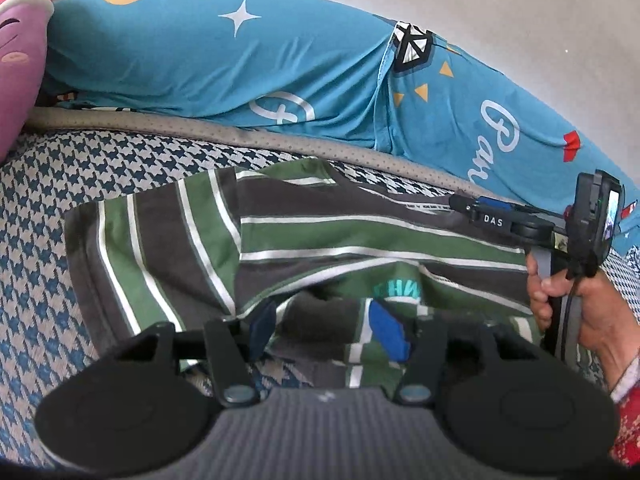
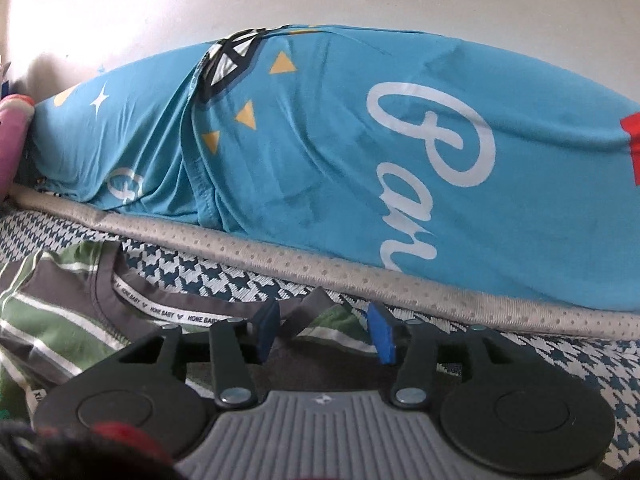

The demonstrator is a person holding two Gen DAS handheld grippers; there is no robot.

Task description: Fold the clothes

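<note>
A striped shirt (image 1: pixel 320 236) in green, grey and white lies on the houndstooth bed cover (image 1: pixel 36 240), its left part folded over. My left gripper (image 1: pixel 326 332) hovers open over the shirt's near edge, with striped fabric lying between its blue pads (image 1: pixel 390 332). In the right wrist view the shirt's collar (image 2: pixel 160 300), with printed neck tape, lies to the left. My right gripper (image 2: pixel 325 332) is open, and a raised peak of the shirt (image 2: pixel 320 312) sits between its pads without being pinched. A hand (image 1: pixel 560 292) holds the right tool at the shirt's right edge.
A large blue printed pillow (image 1: pixel 240 60) (image 2: pixel 360 140) lies along the white wall behind the shirt. A beige perforated piping (image 1: pixel 280 140) (image 2: pixel 320 268) borders it. A pink plush (image 1: pixel 20 60) sits at the far left. Houndstooth cover (image 2: pixel 580 360) extends to the right.
</note>
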